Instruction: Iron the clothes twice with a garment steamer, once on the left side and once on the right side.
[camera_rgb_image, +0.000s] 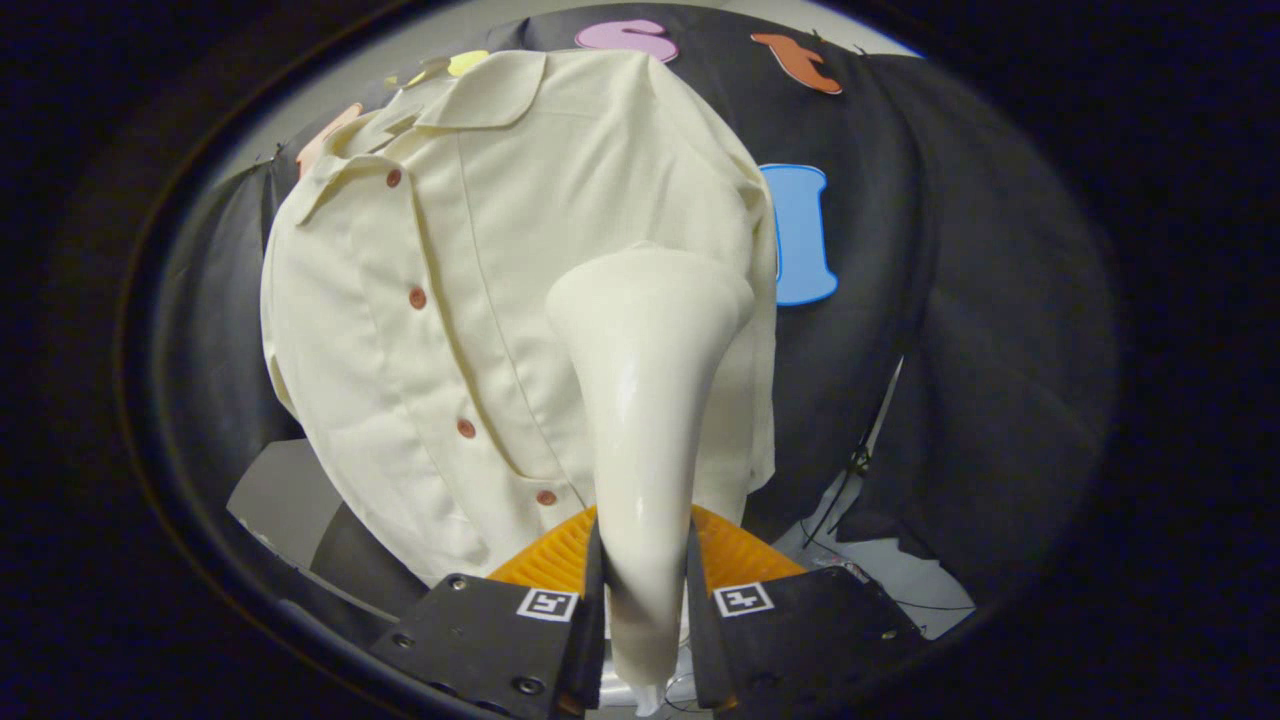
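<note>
A cream button-up shirt (440, 300) with small reddish buttons hangs in front of the black booth wall. My gripper (645, 590) is shut on the handle of a cream garment steamer (650, 400). The steamer runs forward from between the fingers and widens to a flat head (650, 290). That head rests against the shirt's right half, about mid-height, to the right of the button row. The steamer's face is hidden, turned toward the fabric. The shirt's lower right hem is hidden behind the steamer body.
Black cloth (950, 300) drapes behind and to the right of the shirt. A thin dark cable (850, 480) hangs at the lower right over a pale floor. A grey surface (280, 490) sits below the shirt's left hem.
</note>
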